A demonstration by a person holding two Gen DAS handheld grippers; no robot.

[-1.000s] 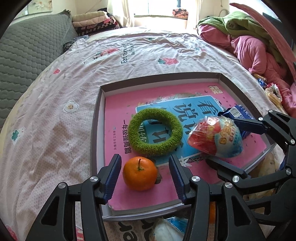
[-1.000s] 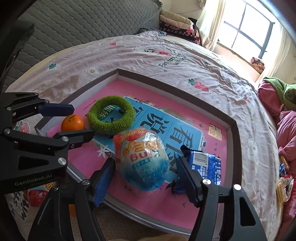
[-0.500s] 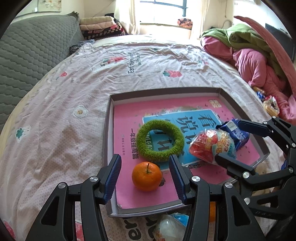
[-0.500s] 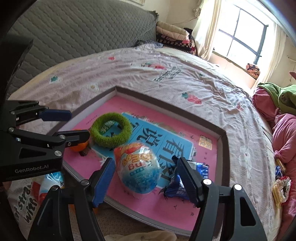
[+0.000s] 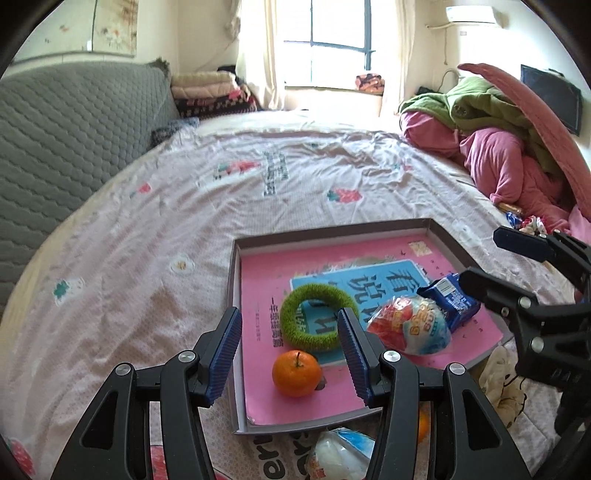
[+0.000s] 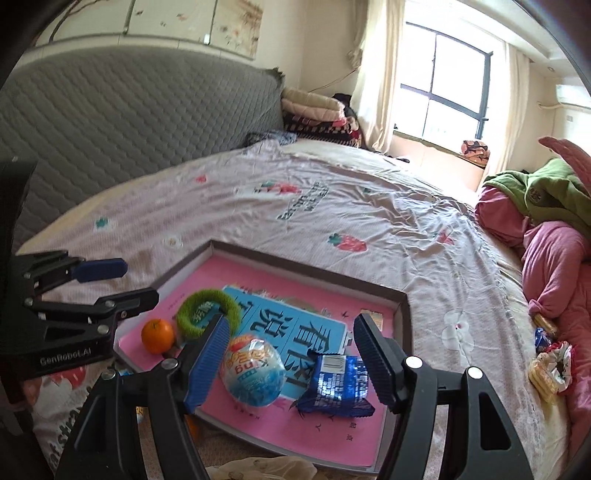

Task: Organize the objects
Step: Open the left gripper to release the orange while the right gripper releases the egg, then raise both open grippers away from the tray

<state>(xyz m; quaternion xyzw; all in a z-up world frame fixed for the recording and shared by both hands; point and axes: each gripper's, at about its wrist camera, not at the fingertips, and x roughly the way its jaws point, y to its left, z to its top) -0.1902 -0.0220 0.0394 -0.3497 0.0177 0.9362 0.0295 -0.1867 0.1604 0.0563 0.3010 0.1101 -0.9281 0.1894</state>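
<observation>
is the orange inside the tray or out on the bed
Inside. The orange sits on the pink sheet within the tray walls, beside the green ring.

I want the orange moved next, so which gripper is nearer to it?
Left. The left gripper is open right above the orange, which shows between its fingers; the right gripper is over the egg-shaped snack, further along the tray.

My left wrist camera is looking forward and down along my left gripper [image 5: 288,347], close above the near left corner of the shallow box [image 5: 332,232] on the bed, facing the window [image 5: 332,33]. My right wrist camera is sitting further right, looking down along my right gripper [image 6: 291,354] and angling toward the grey headboard [image 6: 129,110]. Both views are sharing the box, the bedsheet [image 6: 332,206] and the window, and each is catching the other gripper at its edge.
</observation>
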